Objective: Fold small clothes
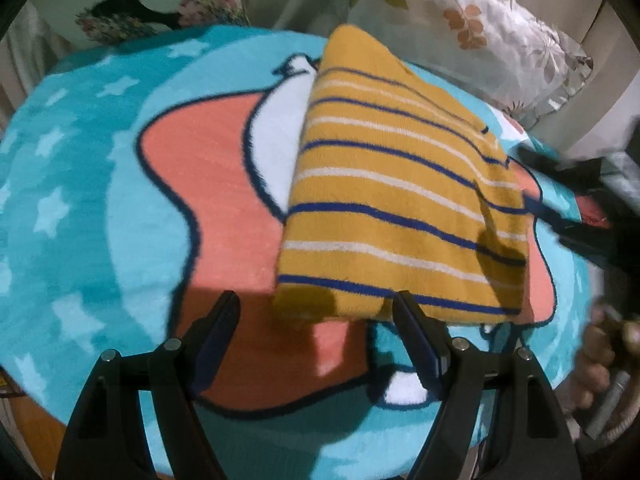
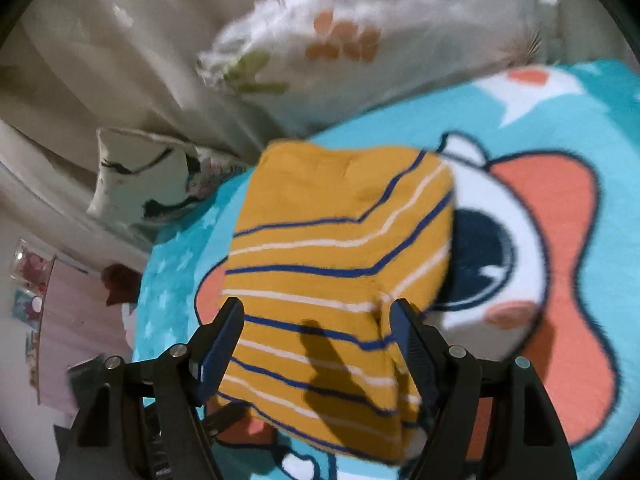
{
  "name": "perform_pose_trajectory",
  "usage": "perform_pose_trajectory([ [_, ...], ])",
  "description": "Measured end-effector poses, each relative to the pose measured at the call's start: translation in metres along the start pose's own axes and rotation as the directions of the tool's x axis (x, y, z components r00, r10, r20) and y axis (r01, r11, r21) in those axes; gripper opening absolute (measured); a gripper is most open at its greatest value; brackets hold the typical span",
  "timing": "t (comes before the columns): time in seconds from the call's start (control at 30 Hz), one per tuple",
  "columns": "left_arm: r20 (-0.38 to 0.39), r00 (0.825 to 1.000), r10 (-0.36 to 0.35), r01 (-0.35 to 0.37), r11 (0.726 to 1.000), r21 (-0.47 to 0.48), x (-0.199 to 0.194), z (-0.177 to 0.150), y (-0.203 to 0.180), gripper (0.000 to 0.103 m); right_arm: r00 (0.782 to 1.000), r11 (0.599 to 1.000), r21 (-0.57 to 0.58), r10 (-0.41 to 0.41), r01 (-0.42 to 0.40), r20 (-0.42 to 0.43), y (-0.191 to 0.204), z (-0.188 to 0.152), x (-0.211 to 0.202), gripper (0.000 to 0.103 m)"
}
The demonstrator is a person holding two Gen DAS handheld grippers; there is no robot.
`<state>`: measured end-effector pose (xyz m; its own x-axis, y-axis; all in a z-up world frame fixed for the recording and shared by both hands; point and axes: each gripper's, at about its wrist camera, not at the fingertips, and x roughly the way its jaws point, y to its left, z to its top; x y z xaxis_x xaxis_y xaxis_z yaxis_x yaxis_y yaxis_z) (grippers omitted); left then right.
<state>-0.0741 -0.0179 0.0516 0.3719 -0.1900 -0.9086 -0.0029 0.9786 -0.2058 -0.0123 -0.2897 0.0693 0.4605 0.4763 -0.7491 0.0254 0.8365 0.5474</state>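
A yellow garment (image 1: 392,200) with blue and white stripes lies folded on a round turquoise cartoon mat (image 1: 80,208). My left gripper (image 1: 316,304) is open just over the garment's near edge, its right fingertip (image 1: 404,304) at the hem and nothing pinched. In the right wrist view the same garment (image 2: 332,248) lies below my right gripper (image 2: 318,308). That gripper is open, its fingers straddle the cloth from above, and its pads are not pressing on it. The fingers' shadow falls on the stripes.
A floral pillow (image 1: 500,40) and pale curtain (image 2: 120,60) lie beyond the mat's far edge. Another cushion (image 2: 148,176) sits at the left in the right wrist view. In the left wrist view a hand (image 1: 600,360) and dark blurred gear (image 1: 580,208) are at the right.
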Motion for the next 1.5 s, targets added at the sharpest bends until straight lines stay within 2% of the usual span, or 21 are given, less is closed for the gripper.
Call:
perform_pose_trajectory([
  [0.03,0.018,1.0,0.012,-0.012,1.0,-0.001,-0.008,-0.002,0.001,0.078,0.999,0.999,0.016,-0.044,0.045,-0.028,-0.007,0.0,0.009,0.079],
  [0.1,0.055,0.998,0.044,-0.044,0.999,0.006,-0.02,-0.003,0.003,0.078,0.996,0.995,0.057,-0.08,0.082,-0.038,-0.021,-0.004,0.011,0.079],
  [0.27,0.152,0.978,0.144,-0.152,0.987,0.045,-0.033,0.0,-0.001,0.078,0.995,0.985,0.14,-0.101,0.104,-0.028,-0.045,-0.02,-0.009,0.079],
  [0.33,0.138,0.982,0.132,-0.14,0.989,0.05,-0.025,0.007,-0.003,0.078,0.993,0.983,0.146,-0.114,0.116,-0.019,-0.048,-0.029,-0.018,0.079],
  [0.4,0.106,0.992,0.065,-0.071,0.996,0.056,-0.014,0.015,-0.008,0.078,0.99,0.981,0.134,-0.141,0.141,-0.008,-0.051,-0.039,-0.029,0.079],
  [0.47,0.072,0.995,0.065,-0.07,0.996,0.063,0.003,0.022,-0.014,0.078,0.986,0.98,0.111,-0.166,0.166,-0.007,-0.047,-0.049,-0.035,0.079],
  [0.57,-0.034,0.998,0.061,-0.059,0.996,0.069,0.033,0.023,-0.02,0.078,0.979,0.975,0.085,-0.202,0.203,-0.018,-0.048,-0.06,-0.04,0.079],
  [0.63,-0.046,0.999,0.029,-0.026,0.998,0.057,0.035,0.02,-0.02,0.078,0.979,0.976,0.081,-0.202,0.203,-0.013,-0.048,-0.063,-0.045,0.079],
  [0.73,-0.013,1.0,-0.014,0.015,0.996,0.086,0.025,0.019,-0.025,0.078,0.984,0.982,0.08,-0.175,0.172,0.023,-0.046,-0.058,-0.056,0.079],
  [0.83,0.012,0.994,-0.11,0.108,0.991,0.073,0.017,0.032,-0.022,0.078,0.999,0.993,0.112,-0.044,0.042,0.023,-0.046,-0.043,-0.053,0.079],
  [0.9,0.015,0.982,-0.188,0.188,0.982,0.029,0.019,0.05,-0.014,0.078,1.0,0.991,0.131,0.009,-0.01,0.01,-0.048,-0.031,-0.043,0.079],
  [1.0,0.046,0.977,-0.207,0.207,0.978,-0.008,0.026,0.08,-0.001,0.079,1.0,0.989,0.146,0.008,-0.007,-0.008,-0.052,-0.01,-0.02,0.08],
  [1.07,0.042,0.975,-0.219,0.22,0.975,-0.016,0.036,0.098,0.006,0.081,0.999,0.983,0.18,0.041,-0.037,-0.021,-0.059,0.0,-0.006,0.08],
  [1.17,-0.005,0.958,-0.288,0.288,0.957,-0.045,0.057,0.118,0.014,0.081,0.993,0.971,0.212,0.113,-0.106,-0.018,-0.067,0.013,0.013,0.08],
  [1.3,-0.072,0.939,-0.338,0.333,0.94,-0.072,0.087,0.128,0.013,0.082,0.981,0.948,0.263,0.193,-0.18,-0.026,-0.071,0.024,0.043,0.081],
  [1.37,-0.084,0.913,-0.4,0.391,0.915,-0.1,0.09,0.131,0.013,0.081,0.97,0.929,0.292,0.243,-0.226,-0.024,-0.064,0.03,0.054,0.08],
  [1.4,-0.082,0.905,-0.418,0.409,0.906,-0.107,0.088,0.131,0.013,0.074,0.961,0.924,0.288,0.272,-0.251,-0.037,-0.055,0.033,0.06,0.081],
  [1.43,-0.069,0.9,-0.43,0.423,0.901,-0.093,0.08,0.13,0.01,0.074,0.96,0.932,0.257,0.276,-0.255,-0.047,-0.044,0.035,0.063,0.081],
  [1.5,-0.044,0.923,-0.383,0.381,0.923,-0.051,0.068,0.128,0.006,0.074,0.968,0.961,0.157,0.24,-0.227,-0.073,-0.021,0.041,0.065,0.084],
])
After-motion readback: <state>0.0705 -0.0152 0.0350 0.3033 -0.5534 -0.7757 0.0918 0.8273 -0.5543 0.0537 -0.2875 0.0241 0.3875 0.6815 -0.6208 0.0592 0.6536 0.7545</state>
